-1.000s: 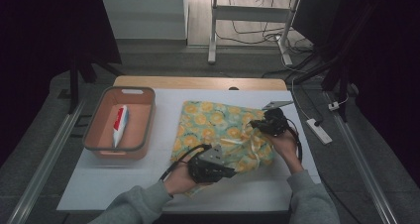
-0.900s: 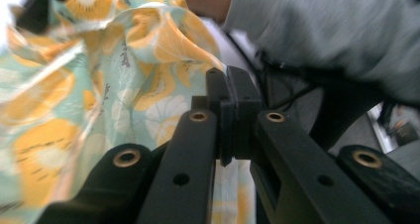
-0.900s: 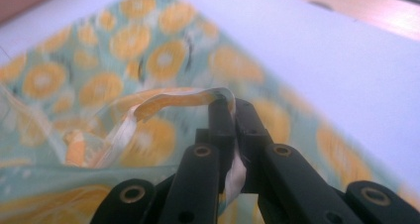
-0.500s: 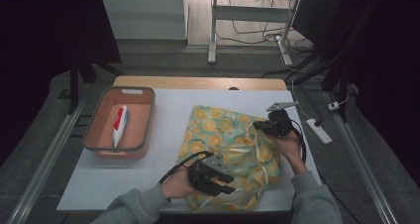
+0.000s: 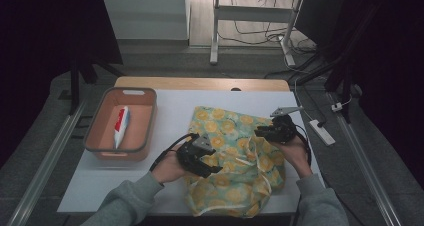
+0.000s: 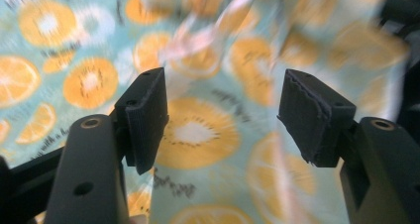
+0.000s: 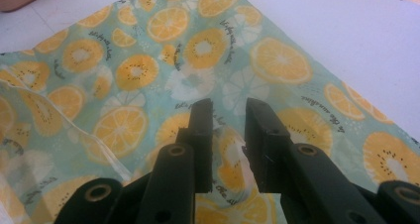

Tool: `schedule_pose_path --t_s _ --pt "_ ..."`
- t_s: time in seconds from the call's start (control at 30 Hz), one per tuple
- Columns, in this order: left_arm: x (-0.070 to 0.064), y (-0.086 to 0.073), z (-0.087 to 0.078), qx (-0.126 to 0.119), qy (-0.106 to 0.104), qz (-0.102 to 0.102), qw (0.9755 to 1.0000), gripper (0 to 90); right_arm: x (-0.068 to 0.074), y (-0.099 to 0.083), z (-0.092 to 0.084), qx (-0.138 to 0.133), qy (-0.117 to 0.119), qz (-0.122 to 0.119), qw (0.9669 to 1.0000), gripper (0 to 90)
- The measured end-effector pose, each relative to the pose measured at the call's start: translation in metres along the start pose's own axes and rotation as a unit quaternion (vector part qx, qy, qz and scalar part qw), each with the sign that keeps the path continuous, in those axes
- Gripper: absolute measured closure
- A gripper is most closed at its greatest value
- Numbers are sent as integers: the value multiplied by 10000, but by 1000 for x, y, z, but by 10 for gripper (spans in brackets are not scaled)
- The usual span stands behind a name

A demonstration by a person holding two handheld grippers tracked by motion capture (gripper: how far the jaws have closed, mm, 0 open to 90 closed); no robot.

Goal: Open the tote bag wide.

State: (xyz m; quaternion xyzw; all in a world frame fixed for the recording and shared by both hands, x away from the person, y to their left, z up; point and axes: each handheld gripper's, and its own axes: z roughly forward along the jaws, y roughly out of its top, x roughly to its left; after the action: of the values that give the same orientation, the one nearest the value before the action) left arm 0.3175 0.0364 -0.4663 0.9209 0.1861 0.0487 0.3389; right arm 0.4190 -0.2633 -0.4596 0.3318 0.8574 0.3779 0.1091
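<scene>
A cloth bag [image 5: 225, 126] printed with orange slices on pale green lies bunched on the white table [image 5: 175, 106], its near end at the front edge. My left gripper [image 5: 212, 168] sits over the bag's left side. Its jaws have just been opening and stand wide apart with nothing between them [image 6: 223, 120], the blurred cloth [image 6: 49, 35] lying beyond. My right gripper [image 5: 260, 132] rests on the bag's right side. Its jaws have also just been opening. They stand a little apart [image 7: 229, 110] with a fold of the cloth [image 7: 277, 60] showing in the gap, not pinched.
A salmon tray [image 5: 125, 92] stands at the table's left with a white and red tube [image 5: 120, 126] in it. A white power strip [image 5: 320, 132] lies off the right edge. Bare table stretches between tray and bag and behind the bag.
The bag has slid toward the front edge and bunched up. The left gripper has let go of the cloth and drawn back to the left. The right gripper's jaws have parted.
</scene>
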Motion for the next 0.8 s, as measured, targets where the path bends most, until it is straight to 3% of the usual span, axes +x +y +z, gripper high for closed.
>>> schedule_pose_path --t_s 0.07,0.17,0.23,0.3,0.4,0.43,0.47,0.57,0.6,0.67,0.8 --pt "3 -1 13 262 76 35 9996 427 1 -1 -1 21 -21 -13 10000 699" --pt "6 -4 20 412 175 137 9989 746 6 0 -8 -76 -52 -67 9999 650" --pt "9 -5 15 343 290 120 9989 880 12 1 -18 -220 -17 -128 9997 594" --pt "16 -7 4 91 325 -45 9994 884 23 1 -28 -323 69 -237 9992 539" --pt "27 -11 -16 -189 463 -230 9985 884 44 0 -38 -338 380 -479 9976 470" --pt "30 -12 -22 -302 459 -299 9980 885 60 -1 -39 -256 573 -656 9959 444" --pt "33 -13 -27 -413 414 -379 9976 885 60 -1 -39 -256 573 -656 9959 444" --pt "33 -14 -33 -553 271 -428 9972 883 85 -4 -35 -39 828 -966 9919 403" --pt "30 -13 -30 -485 209 -385 9979 853 92 -5 -32 41 875 -1037 9907 392" --pt "20 -10 -23 -372 159 -261 9988 598 102 -8 -25 190 955 -1121 9889 374" --pt "-1 -4 -6 6 -22 28 10000 260 104 -15 -14 417 928 -1167 9879 365"
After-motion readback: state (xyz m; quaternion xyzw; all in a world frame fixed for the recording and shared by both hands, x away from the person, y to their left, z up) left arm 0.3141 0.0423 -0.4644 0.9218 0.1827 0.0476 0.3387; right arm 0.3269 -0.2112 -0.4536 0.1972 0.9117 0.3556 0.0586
